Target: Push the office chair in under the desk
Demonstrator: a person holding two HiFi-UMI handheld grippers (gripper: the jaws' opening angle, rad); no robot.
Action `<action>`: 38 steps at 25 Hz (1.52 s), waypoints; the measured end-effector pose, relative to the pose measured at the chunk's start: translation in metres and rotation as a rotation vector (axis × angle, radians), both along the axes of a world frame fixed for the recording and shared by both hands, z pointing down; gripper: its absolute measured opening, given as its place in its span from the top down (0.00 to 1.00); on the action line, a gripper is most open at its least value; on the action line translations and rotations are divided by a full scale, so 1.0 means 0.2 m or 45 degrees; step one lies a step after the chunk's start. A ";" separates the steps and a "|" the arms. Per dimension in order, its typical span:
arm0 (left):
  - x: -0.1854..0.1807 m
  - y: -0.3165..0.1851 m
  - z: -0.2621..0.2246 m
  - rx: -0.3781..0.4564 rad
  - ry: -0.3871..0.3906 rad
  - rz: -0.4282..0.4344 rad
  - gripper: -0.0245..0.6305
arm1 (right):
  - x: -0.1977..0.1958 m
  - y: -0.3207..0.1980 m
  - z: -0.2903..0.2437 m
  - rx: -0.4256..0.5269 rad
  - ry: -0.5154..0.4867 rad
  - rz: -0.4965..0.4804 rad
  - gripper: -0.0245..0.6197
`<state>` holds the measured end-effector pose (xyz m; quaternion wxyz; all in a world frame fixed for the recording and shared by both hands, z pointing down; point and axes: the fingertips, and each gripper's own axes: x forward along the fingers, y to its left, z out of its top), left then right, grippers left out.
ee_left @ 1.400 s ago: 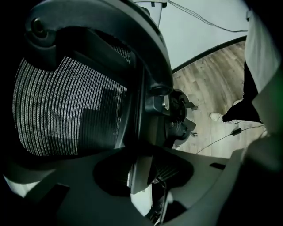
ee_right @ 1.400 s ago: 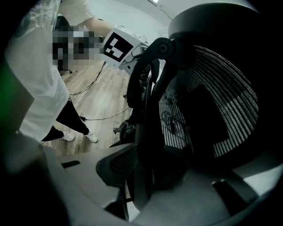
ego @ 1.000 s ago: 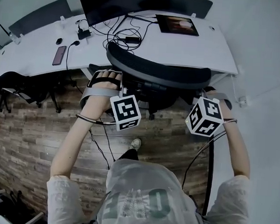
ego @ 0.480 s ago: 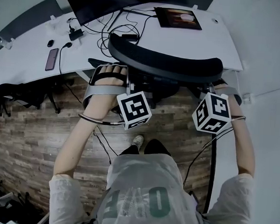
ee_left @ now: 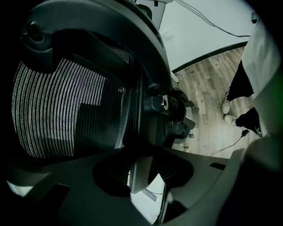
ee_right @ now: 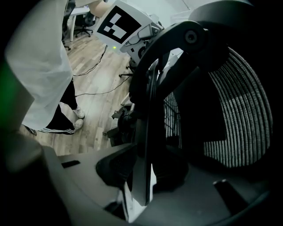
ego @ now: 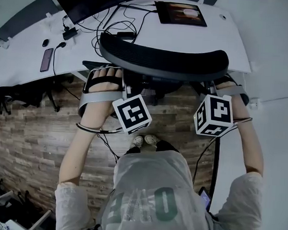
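The black mesh office chair (ego: 162, 62) stands in front of the white desk (ego: 221, 41), its curved back top overlapping the desk's front edge in the head view. Both grippers reach under that back top, one at each side, so only their marker cubes show: left (ego: 131, 114), right (ego: 213, 115). In the left gripper view my left gripper (ee_left: 140, 173) is shut on a thin edge of the chair's back frame (ee_left: 146, 53). In the right gripper view my right gripper (ee_right: 143, 174) is shut on the frame edge (ee_right: 152, 101) at the other side.
On the desk lie a dark monitor (ego: 83, 1), a tablet (ego: 182, 13), a phone (ego: 46, 59) and tangled cables (ego: 115, 27). Another dark chair (ego: 19, 92) stands under the desk at left. A cable (ego: 108, 146) trails over the wood floor near the person's feet (ego: 147, 140).
The chair and both grippers have moved forward toward the desk, and the back top now overlaps the desk edge more. The person has stepped forward; both feet are now together.
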<state>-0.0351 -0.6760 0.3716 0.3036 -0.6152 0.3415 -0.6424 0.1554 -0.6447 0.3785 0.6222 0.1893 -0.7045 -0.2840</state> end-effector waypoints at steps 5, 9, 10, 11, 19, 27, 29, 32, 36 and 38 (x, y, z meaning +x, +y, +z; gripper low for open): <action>0.05 -0.01 0.03 -0.050 -0.075 -0.028 0.71 | 0.09 -0.08 0.01 0.037 -0.012 -0.017 0.81; 0.11 -0.03 0.03 -0.071 -0.061 -0.038 0.72 | 0.15 -0.15 0.01 0.053 0.006 -0.029 0.81; 0.12 -0.03 0.03 -0.074 -0.063 -0.041 0.72 | 0.16 -0.16 0.01 0.052 0.012 -0.033 0.81; 0.13 -0.03 0.03 -0.076 -0.070 -0.048 0.72 | 0.16 -0.16 0.01 0.050 0.008 -0.040 0.80; 0.14 -0.04 0.03 -0.084 -0.067 -0.072 0.72 | 0.17 -0.16 0.01 0.056 -0.027 -0.058 0.80; 0.14 -0.04 0.06 -0.076 0.035 -0.011 0.70 | 0.16 -0.17 0.04 0.046 -0.031 -0.044 0.80; 0.15 -0.02 0.05 -0.086 0.150 0.005 0.70 | 0.16 -0.16 0.05 0.040 -0.076 -0.039 0.80; 0.12 0.02 -0.07 -0.022 0.332 -0.026 0.70 | 0.14 -0.15 -0.02 0.071 -0.198 -0.003 0.80; 0.11 0.12 -0.34 0.077 0.761 -0.052 0.71 | 0.02 -0.06 -0.33 0.157 -0.573 0.022 0.80; 0.13 0.20 -0.46 0.131 1.115 -0.061 0.71 | -0.06 0.04 -0.45 0.157 -0.787 0.027 0.80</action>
